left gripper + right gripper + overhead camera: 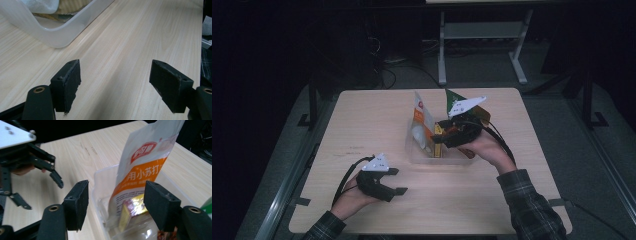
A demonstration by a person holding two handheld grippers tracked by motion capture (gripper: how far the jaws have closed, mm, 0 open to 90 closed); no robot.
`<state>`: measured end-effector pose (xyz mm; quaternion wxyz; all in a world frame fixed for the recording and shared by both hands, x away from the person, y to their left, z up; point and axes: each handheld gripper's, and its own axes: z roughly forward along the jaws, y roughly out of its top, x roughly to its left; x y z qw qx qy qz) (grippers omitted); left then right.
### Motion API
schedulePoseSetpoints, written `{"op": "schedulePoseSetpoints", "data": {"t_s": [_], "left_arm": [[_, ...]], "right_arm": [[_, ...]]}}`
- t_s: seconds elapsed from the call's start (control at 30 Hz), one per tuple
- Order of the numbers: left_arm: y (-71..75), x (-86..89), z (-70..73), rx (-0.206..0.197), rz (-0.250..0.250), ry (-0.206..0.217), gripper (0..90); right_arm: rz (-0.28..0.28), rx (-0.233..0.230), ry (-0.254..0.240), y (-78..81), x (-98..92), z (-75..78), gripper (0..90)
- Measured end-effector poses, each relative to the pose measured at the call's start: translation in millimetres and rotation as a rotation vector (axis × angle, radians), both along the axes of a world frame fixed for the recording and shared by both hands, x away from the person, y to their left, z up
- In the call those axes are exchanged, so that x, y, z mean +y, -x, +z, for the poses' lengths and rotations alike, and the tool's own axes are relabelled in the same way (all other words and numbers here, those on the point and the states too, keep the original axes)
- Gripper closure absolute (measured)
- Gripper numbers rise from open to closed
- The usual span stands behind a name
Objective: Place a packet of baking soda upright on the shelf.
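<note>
High view: right gripper point(439, 136) is hovering over the clear bin point(412, 150) mid-table point(362, 120), fingers released w/ nothing gripped; left gripper point(398, 181) is resting near the front edge, fingers spread, empty. Left gripper view: bin corner is sitting just ahead. Right gripper view: white-orange pouch point(142, 170) is standing upright in the bin between the parted fingers, so prob. packing step; next calls for backing out w/o tipping it.

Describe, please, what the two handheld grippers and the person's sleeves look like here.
Both the left gripper and the right gripper are black, each with two jaws ending in flat, dark pads. Brass-coloured bushings mark the jaw pivots. A pale three-cornered plate with small dots tops each, and a black cable trails back. The sleeves are dark plaid.
</note>
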<state>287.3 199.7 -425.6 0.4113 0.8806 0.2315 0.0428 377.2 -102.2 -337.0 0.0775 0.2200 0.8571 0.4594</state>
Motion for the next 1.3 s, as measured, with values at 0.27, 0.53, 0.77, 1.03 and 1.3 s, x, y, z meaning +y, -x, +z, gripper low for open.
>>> {"op": "schedulePoseSetpoints", "data": {"t_s": [0.27, 0.53, 0.77, 1.03, 1.3], "left_arm": [[0.8, -1.9, -1.3, 0.004, -0.018, -0.007, 24.6], [2.0, -5.0, -4.6, 0.012, -0.048, -0.012, 24.5], [4.9, -9.0, -6.6, 0.022, -0.087, -0.027, 24.6], [11.0, -12.9, -10.2, 0.05, -0.132, -0.054, 24.7], [13.9, -16.7, -14.5, 0.05, -0.138, -0.091, 25.1]], "right_arm": [[-0.016, -0.006, -0.028, 28.9, -16.7, -12.4, 35.6], [0.001, 0.001, -0.007, 57.0, -27.3, -31.7, 35.3], [0.012, 0.038, 0.011, 73.8, -36.6, -55.8, 35.4], [0.026, 0.088, 0.052, 93.6, -42.2, -85.7, 35.5], [0.045, 0.103, 0.101, 101.0, -39.1, -99.6, 34.7]]}}
